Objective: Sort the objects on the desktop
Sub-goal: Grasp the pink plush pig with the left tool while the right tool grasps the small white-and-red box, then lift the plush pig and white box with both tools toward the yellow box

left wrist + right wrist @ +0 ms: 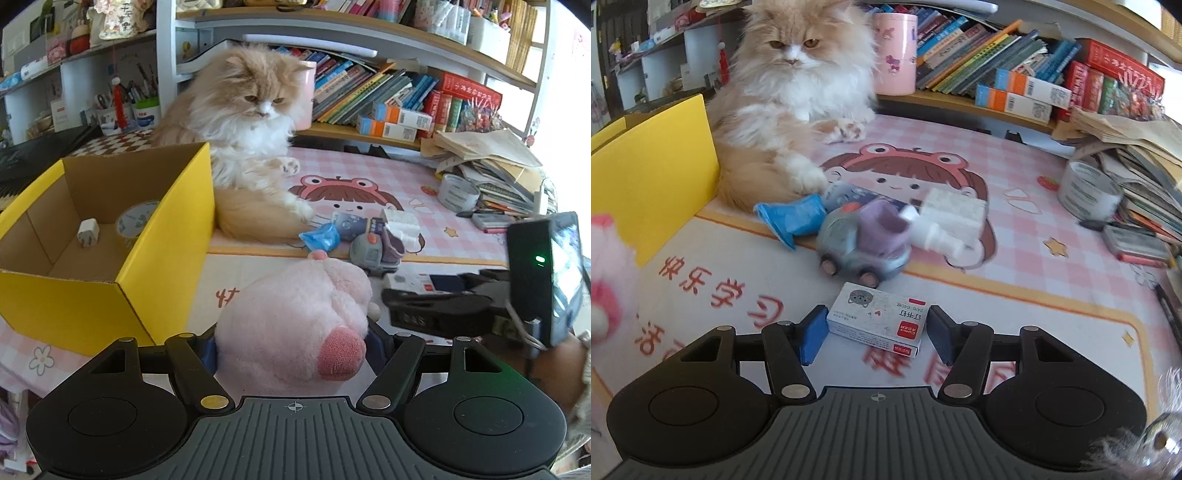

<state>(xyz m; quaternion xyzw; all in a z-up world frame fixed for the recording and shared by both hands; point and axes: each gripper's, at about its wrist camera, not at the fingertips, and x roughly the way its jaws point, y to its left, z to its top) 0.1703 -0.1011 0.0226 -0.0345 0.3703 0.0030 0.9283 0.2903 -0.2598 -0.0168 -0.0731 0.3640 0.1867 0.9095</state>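
Pink plush toy (295, 314) sitting clamped in left gripper (291, 350); white staple box (877, 319) lying flat between right gripper (877, 332) pads.

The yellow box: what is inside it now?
Inside the yellow box lie a white charger plug and a roll of tape. The near wall hides the front of the floor, so more could lie there.

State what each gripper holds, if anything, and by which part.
The left gripper holds the pink plush, pinched across its lower body. The right gripper holds nothing: its open jaws straddle the staple box without closing.
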